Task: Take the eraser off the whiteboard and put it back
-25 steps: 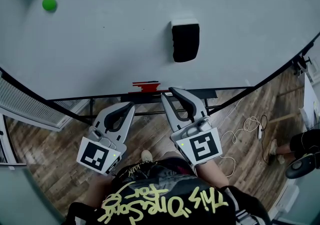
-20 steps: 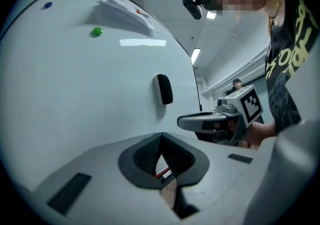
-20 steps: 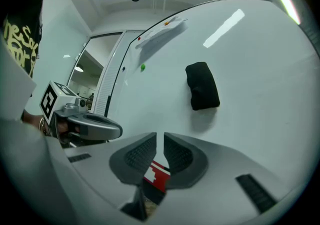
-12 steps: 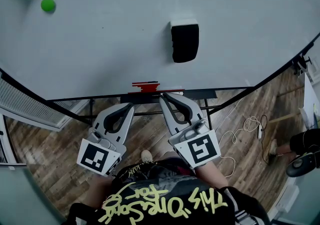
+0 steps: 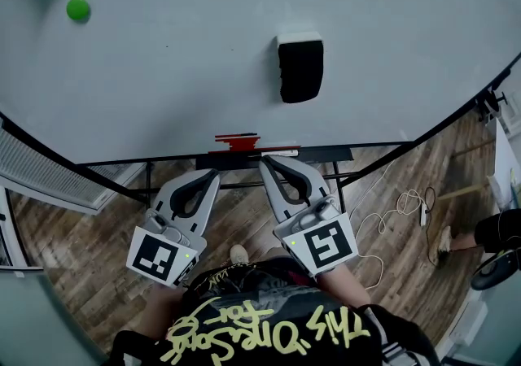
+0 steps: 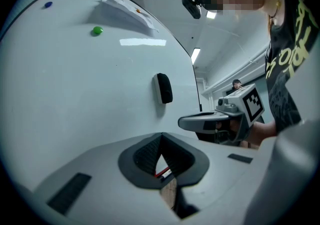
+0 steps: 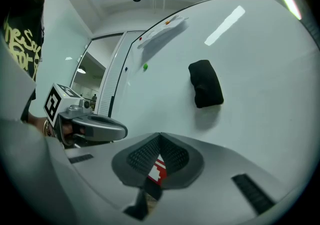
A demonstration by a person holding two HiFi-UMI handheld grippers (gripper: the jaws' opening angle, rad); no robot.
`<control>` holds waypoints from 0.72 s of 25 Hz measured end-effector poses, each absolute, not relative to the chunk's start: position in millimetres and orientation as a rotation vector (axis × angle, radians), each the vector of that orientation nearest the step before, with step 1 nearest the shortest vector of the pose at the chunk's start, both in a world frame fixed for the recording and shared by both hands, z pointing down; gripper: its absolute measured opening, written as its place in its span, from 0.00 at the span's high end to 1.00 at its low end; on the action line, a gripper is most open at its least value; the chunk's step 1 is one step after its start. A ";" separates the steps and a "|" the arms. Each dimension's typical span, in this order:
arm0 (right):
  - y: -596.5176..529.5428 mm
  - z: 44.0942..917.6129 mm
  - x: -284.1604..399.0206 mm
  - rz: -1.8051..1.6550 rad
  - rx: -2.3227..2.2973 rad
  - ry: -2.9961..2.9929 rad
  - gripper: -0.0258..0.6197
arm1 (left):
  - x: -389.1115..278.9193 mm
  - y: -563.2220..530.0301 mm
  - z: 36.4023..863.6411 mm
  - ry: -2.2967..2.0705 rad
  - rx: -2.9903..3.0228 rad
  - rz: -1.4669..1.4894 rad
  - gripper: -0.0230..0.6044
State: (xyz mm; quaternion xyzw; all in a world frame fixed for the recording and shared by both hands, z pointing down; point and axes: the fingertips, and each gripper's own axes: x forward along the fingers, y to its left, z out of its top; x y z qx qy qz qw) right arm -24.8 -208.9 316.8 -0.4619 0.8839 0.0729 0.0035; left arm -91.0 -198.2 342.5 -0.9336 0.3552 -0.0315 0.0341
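Right gripper just pinched its jaws together on nothing, and that's about the only change. Next to it the left gripper hasn't moved, jaws also together and empty. Both point level at the whiteboard, down by its bottom ledge. Meanwhile the eraser hasn't budged, it's stuck on the board above the right gripper and well clear of it. Little green magnet sits way off at the upper left.

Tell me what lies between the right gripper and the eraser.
In the head view, only the board's bottom ledge and bare whiteboard lie between the right gripper and the eraser.
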 end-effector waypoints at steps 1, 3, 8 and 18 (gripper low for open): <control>-208.8 316.9 -24.7 0.229 -1.448 2.771 0.95 | -91.0 -198.2 343.2 1.089 -2.868 -0.103 0.95; -209.3 316.7 -24.8 0.230 -1.448 2.770 0.95 | -90.9 -198.8 344.0 1.087 -2.869 -0.108 0.95; -211.6 316.9 -25.6 0.231 -1.447 2.776 0.95 | -89.5 -201.6 343.8 1.084 -2.873 -0.106 0.95; -209.9 316.2 -19.7 0.239 -1.467 2.777 0.95 | -87.7 -199.1 340.3 1.073 -2.868 -0.086 0.95</control>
